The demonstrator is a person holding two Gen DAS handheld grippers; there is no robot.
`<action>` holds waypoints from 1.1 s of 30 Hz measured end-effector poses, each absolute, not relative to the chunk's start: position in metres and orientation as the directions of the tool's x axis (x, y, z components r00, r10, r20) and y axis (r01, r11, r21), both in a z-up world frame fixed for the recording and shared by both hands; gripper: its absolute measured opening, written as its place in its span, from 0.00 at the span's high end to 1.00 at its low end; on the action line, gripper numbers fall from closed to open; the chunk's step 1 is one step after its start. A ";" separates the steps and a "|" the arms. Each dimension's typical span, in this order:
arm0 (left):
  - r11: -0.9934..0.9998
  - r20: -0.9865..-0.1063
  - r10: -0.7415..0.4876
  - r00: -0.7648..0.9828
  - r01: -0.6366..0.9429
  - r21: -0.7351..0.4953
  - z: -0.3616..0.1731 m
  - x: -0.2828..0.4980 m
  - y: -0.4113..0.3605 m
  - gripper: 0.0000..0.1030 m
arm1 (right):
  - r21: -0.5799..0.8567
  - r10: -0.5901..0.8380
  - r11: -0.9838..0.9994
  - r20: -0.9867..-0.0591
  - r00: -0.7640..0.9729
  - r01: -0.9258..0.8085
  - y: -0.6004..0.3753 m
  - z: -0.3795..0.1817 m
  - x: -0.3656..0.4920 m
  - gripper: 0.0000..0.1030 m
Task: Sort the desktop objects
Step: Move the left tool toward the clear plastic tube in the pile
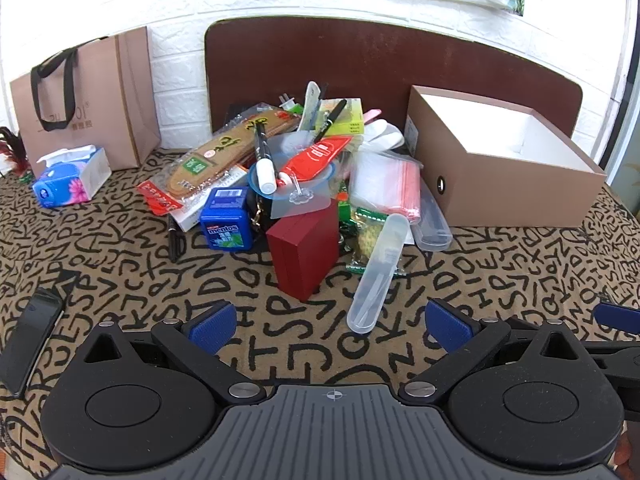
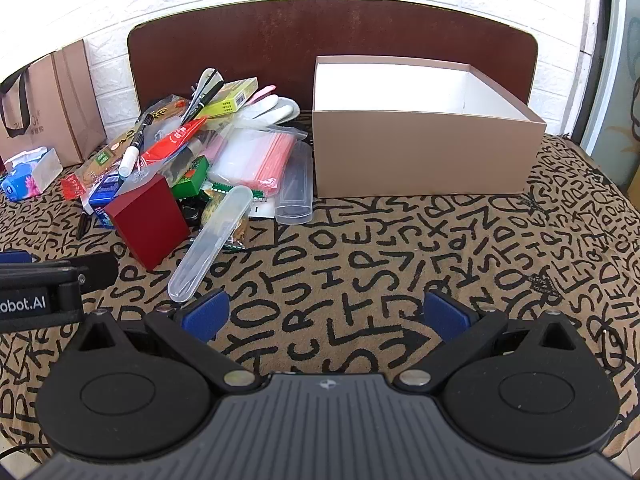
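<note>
A pile of small objects lies on the letter-patterned cloth: a red box [image 1: 304,250] [image 2: 150,224], a clear plastic tube case [image 1: 378,272] [image 2: 210,242], a blue Mentos tin [image 1: 227,218], a red tube [image 1: 316,156], a white-capped marker [image 1: 264,156], zip bags [image 1: 390,184] [image 2: 256,156]. An open, empty brown box [image 1: 500,160] [image 2: 420,128] stands to the right of the pile. My left gripper [image 1: 330,324] hangs open short of the red box. My right gripper [image 2: 326,314] is open over bare cloth, with the pile to its left.
A brown paper bag [image 1: 86,100] and a blue tissue pack [image 1: 70,178] stand at the back left by the white brick wall. A dark phone [image 1: 30,344] lies near the left edge. A brown board [image 2: 332,40] leans behind the pile.
</note>
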State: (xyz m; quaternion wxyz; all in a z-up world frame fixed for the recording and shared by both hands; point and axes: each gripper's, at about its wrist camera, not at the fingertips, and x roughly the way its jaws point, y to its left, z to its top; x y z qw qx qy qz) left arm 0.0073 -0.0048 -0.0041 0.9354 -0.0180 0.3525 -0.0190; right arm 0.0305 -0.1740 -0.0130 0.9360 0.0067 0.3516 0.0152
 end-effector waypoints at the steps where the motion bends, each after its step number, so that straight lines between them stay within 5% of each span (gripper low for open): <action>1: 0.999 -0.659 -0.049 0.750 0.025 -0.046 -0.004 0.007 -0.005 0.00 | 0.024 0.037 0.999 -0.659 0.751 -0.028 -0.174 -0.013 0.031 0.00; 24: 0.995 -0.705 -0.097 0.703 0.071 -0.066 -0.028 0.039 -0.010 0.00 | 0.059 0.088 0.996 -0.704 0.705 -0.066 -0.170 -0.036 0.057 0.00; 33: 0.983 -0.728 -0.186 0.660 0.128 -0.135 -0.043 0.073 -0.004 0.11 | 0.101 0.211 0.974 -0.712 0.670 -0.201 -0.150 -0.060 0.075 0.00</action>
